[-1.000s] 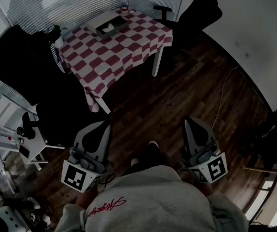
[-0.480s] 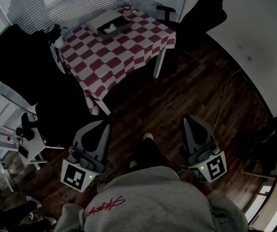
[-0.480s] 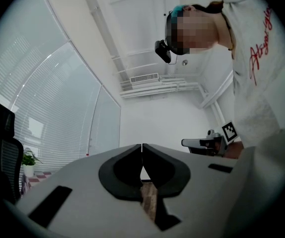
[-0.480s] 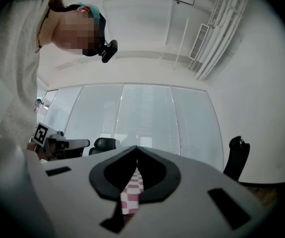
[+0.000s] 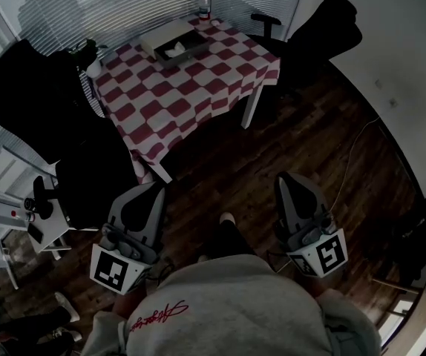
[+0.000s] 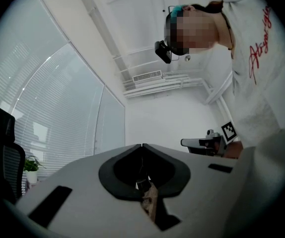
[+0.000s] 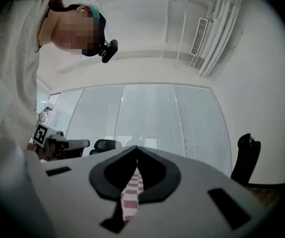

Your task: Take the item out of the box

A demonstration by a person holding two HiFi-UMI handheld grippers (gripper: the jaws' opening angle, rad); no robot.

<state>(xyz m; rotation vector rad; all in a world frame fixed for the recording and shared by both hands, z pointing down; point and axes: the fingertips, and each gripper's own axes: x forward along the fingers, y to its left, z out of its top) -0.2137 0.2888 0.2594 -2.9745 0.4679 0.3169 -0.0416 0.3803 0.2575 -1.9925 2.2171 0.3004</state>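
A shallow open box [image 5: 174, 44] lies at the far end of a table with a red-and-white checked cloth [image 5: 191, 87]; something pale [image 5: 176, 49] rests inside it. My left gripper [image 5: 145, 191] and right gripper [image 5: 287, 178] hang low by my waist, well short of the table, both pointing toward it. In the left gripper view the left gripper [image 6: 142, 145] has its jaws meeting at the tip with nothing between them. The right gripper [image 7: 136, 147] is likewise shut and empty, with the checked cloth [image 7: 131, 200] showing through its slot.
A bottle [image 5: 204, 4] stands behind the box. Black office chairs stand at the left [image 5: 42, 110] and the far right [image 5: 324, 28] of the table. A small white side table [image 5: 5, 221] with clutter is at the left. A cable [image 5: 354, 147] runs over the dark wood floor.
The table and box have shifted slightly right and lower in the head view as I step forward. Both grippers keep their place by my waist, still shut.
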